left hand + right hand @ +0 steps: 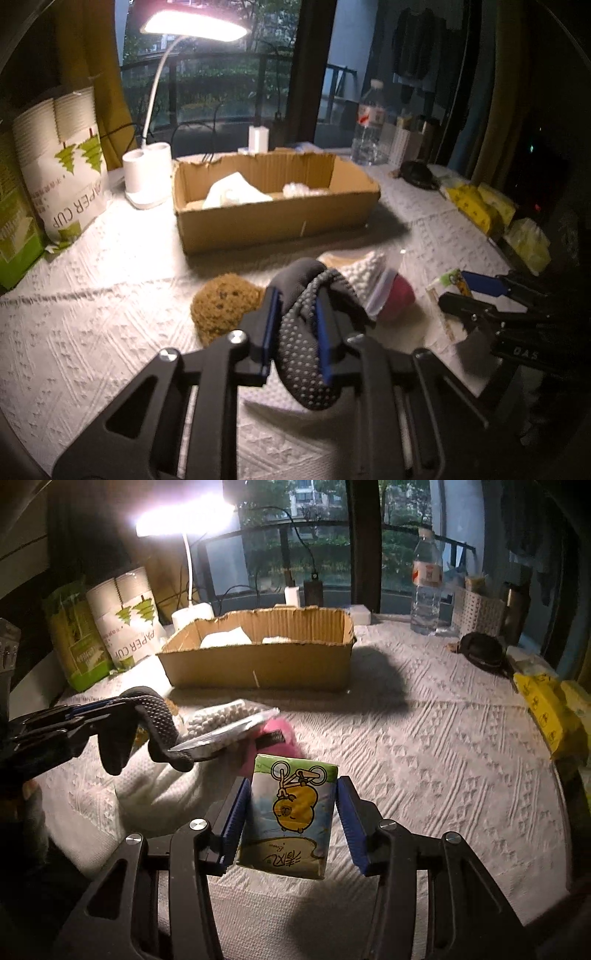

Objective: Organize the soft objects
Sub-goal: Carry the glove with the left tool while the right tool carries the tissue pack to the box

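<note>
- Left gripper (pixel 295 306): clenched on grey dotted glove (pixel 306 354); glove lifted clear of the white textured cloth (pixel 92 332), hanging in front of the cardboard box (pixel 273 218).
- Right gripper (pixel 291 805): grasping tissue pack (pixel 291 812) with cartoon print, blue pads on both its sides; pack held in front of the box, off the cloth.
- Brown sponge (pixel 221 306), bag of white beads (pixel 365 273) and pink item (pixel 397 299) lie between box and grippers.
- Box holds white soft items (pixel 236 192).
- Desk lamp (pixel 147 173) just beside the box's left end.
</note>
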`<state>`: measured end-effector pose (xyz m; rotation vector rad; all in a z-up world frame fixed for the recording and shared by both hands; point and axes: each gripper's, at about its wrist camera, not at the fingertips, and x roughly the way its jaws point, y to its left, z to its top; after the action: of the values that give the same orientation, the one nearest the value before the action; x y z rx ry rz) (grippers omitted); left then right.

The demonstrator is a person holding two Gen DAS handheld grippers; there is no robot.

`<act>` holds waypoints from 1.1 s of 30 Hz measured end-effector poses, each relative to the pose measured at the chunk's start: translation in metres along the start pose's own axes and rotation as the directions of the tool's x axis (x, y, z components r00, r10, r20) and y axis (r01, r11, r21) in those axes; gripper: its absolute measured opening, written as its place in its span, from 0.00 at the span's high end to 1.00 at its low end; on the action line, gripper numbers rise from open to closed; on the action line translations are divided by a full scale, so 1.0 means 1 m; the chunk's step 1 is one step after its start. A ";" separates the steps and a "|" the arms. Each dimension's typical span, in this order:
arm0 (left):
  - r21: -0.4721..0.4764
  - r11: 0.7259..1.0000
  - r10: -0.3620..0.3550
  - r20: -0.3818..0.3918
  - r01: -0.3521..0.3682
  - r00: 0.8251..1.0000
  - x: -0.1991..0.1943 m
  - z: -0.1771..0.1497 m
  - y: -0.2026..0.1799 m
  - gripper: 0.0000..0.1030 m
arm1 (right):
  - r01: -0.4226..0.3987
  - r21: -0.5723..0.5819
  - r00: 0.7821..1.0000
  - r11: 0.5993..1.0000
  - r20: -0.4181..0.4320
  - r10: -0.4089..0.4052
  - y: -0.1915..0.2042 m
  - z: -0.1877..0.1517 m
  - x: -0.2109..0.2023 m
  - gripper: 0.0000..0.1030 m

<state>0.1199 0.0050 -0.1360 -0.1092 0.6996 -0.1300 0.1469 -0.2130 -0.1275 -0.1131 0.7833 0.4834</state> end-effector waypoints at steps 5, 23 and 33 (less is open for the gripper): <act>-0.012 1.000 -0.003 0.032 0.004 0.999 -0.013 0.008 0.004 0.81 | 0.005 -0.002 1.000 1.000 0.020 -0.005 0.000 0.008 -0.004 0.51; -0.051 0.998 0.027 0.128 -0.020 0.991 -0.040 0.040 0.023 0.81 | -0.005 -0.035 0.997 0.999 0.073 0.008 0.000 0.046 -0.006 0.51; -0.089 0.995 0.058 0.181 -0.042 0.982 -0.037 0.068 0.041 0.81 | -0.011 -0.049 0.994 0.999 0.109 0.016 -0.006 0.081 0.002 0.51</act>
<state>0.1392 0.0549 -0.0663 -0.1825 0.5233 -0.0413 0.2039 -0.1955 -0.0724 -0.1248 0.6658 0.5173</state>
